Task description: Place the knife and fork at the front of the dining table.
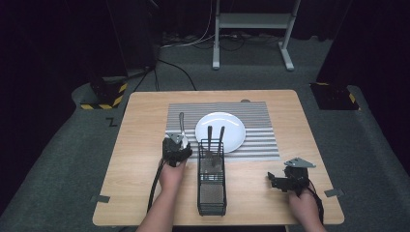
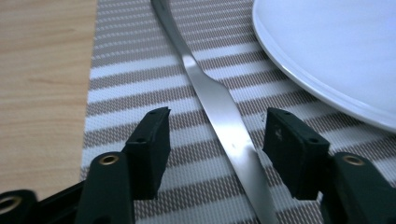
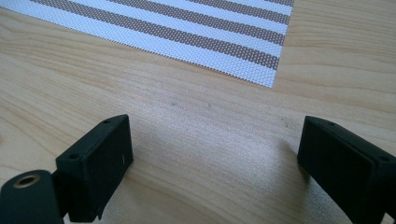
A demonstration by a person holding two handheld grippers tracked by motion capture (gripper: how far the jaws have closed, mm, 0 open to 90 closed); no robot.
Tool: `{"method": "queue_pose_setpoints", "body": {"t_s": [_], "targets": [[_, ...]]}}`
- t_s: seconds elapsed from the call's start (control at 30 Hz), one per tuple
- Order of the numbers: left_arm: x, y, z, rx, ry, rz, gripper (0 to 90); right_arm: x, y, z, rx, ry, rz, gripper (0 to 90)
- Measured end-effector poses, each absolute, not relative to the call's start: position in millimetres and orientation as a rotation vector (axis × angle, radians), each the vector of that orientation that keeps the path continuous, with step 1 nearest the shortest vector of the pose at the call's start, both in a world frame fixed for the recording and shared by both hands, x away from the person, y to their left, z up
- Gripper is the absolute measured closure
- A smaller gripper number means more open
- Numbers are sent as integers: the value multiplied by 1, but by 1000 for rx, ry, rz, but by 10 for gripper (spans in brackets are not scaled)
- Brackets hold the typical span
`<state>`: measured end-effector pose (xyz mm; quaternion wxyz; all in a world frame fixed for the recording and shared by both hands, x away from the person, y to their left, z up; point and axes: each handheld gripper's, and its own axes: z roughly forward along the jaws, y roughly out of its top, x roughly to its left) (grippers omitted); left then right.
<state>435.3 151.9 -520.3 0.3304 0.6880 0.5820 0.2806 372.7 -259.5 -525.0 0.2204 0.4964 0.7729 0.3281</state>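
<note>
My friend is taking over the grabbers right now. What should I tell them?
Left gripper: jaws apart over the handle of the silver utensil; the pads are not pressing on it.
Right gripper: open, nothing between the jaws, low over bare table near the placemat's corner.
Things: the utensil lies on the striped placemat, left of the white plate. The black wire caddy stands in front of the plate with two dark-handled utensils upright in it.
Done: one utensil laid beside the plate.
Left: probably take out the two in the caddy and set them by the plate too.
</note>
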Motion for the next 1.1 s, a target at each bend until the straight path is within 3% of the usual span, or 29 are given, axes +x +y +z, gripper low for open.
{"method": "queue_pose_setpoints", "body": {"t_s": [0.27,0.63,0.97,1.1], "targets": [[430,150,-523,1841,1529,683,593,373,-260,-525,1372,2137,907,100],[428,152,-523,1821,1529,681,718,373,-259,-525,1374,2137,907,100],[406,165,-512,1775,1452,688,372,373,-260,-525,1375,2139,907,99],[386,183,-506,1739,1453,650,338,373,-259,-525,1372,2138,907,105]]}}
